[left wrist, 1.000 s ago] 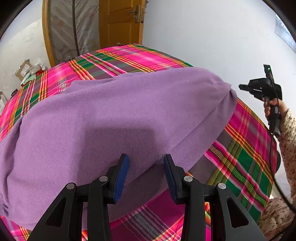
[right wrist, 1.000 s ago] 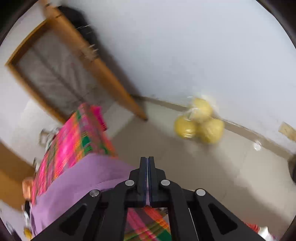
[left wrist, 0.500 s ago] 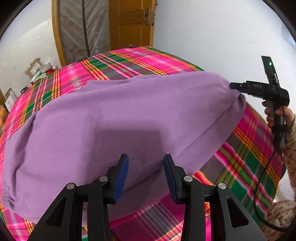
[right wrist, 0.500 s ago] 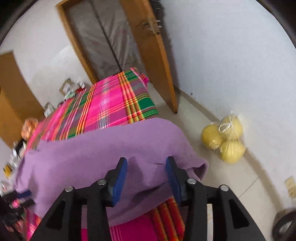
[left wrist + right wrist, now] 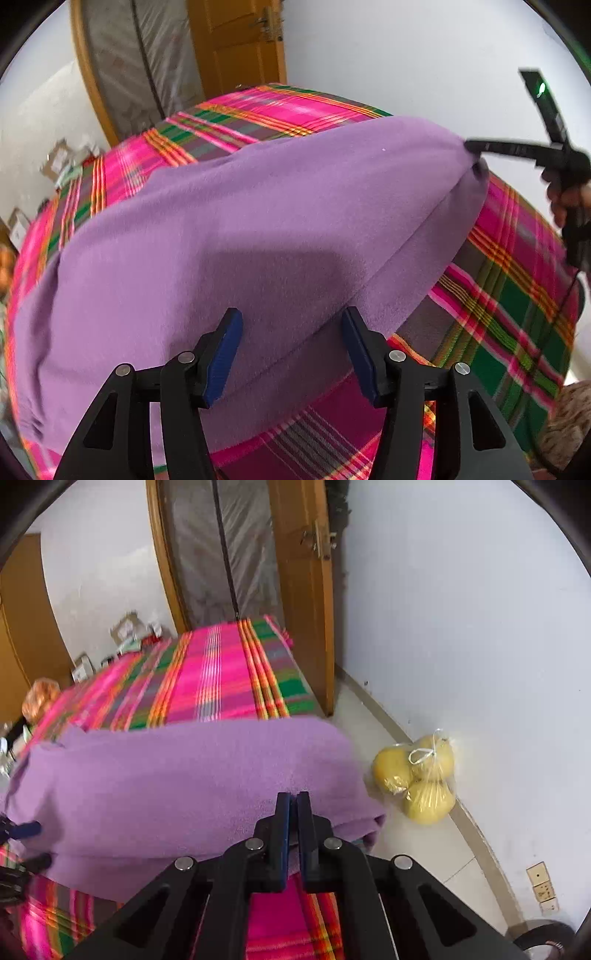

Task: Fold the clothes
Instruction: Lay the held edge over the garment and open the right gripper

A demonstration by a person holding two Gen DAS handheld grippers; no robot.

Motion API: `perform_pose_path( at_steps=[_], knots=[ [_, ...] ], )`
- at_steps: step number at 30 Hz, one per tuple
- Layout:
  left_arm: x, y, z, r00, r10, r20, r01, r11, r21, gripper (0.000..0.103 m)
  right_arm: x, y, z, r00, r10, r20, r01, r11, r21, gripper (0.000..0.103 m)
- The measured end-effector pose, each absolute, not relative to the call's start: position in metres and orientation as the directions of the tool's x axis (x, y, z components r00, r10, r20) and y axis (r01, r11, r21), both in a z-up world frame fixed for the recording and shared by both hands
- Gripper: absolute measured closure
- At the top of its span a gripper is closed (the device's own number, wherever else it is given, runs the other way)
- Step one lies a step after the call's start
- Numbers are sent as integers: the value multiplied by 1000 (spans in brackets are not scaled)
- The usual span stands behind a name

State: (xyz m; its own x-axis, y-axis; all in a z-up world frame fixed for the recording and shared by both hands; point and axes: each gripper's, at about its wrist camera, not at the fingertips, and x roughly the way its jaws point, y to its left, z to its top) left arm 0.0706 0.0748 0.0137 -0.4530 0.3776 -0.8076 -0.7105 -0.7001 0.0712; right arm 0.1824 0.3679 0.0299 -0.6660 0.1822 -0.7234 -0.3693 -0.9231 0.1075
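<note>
A purple fleece garment [image 5: 236,229] lies folded across a pink and green plaid bed [image 5: 509,295]. My left gripper [image 5: 291,332] is open, its blue pads just above the garment's near folded edge, holding nothing. My right gripper [image 5: 293,805] is shut on the garment's [image 5: 184,782] right corner. In the left wrist view the right gripper [image 5: 471,147] pinches that corner at the far right and lifts it slightly. The left gripper's fingertips [image 5: 26,829] show at the left edge of the right wrist view.
The plaid bed [image 5: 221,679] runs back to a wooden door [image 5: 303,590] and a plastic-covered doorway. A bag of yellow pomelos [image 5: 417,775] lies on the tiled floor by the white wall. Boxes and clutter [image 5: 125,635] stand at the far left.
My right gripper swung onto the garment's right corner, opened, then shut on it. My left gripper stayed open over the near edge and shifted only slightly.
</note>
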Motion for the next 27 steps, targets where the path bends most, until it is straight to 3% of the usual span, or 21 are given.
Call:
perform_pose_path(
  at_steps=[3, 6, 11, 15, 18, 20, 21, 22, 24, 27],
  knots=[
    [75, 75, 16, -446, 413, -794, -738, -672, 65, 90, 193, 372, 41, -679, 176, -712, -380, -915, 136, 102],
    [80, 65, 23, -464, 436, -771, -737, -672, 64, 98, 202, 370, 48, -685, 166, -709, -375, -915, 149, 102],
    [92, 40, 44, -428, 532, -730, -755, -654, -34, 99, 210, 367, 37, -648, 148, -748, -367, -920, 136, 102],
    [89, 32, 40, -429, 512, -744, -738, -674, -38, 99, 211, 366, 15, -553, 174, -815, -373, -926, 55, 102],
    [82, 30, 37, -443, 502, -743, -721, -692, -37, 97, 213, 370, 18, -546, 215, -810, -396, -918, 24, 102],
    [78, 33, 35, -442, 490, -751, -713, -700, -37, 93, 212, 374, 34, -614, 195, -765, -383, -921, 73, 101],
    [78, 35, 35, -445, 486, -752, -713, -701, -31, 85, 210, 376, 41, -647, 177, -741, -366, -925, 99, 101],
    [77, 38, 33, -444, 481, -756, -715, -699, -25, 77, 204, 375, 47, -673, 155, -723, -340, -933, 117, 99],
    [77, 46, 29, -436, 472, -766, -726, -687, -11, 70, 188, 368, 52, -697, 115, -707, -285, -950, 126, 91],
    [80, 53, 24, -426, 471, -772, -737, -676, -7, 70, 172, 346, 49, -713, 3, -701, -147, -979, 144, 80]
  ],
)
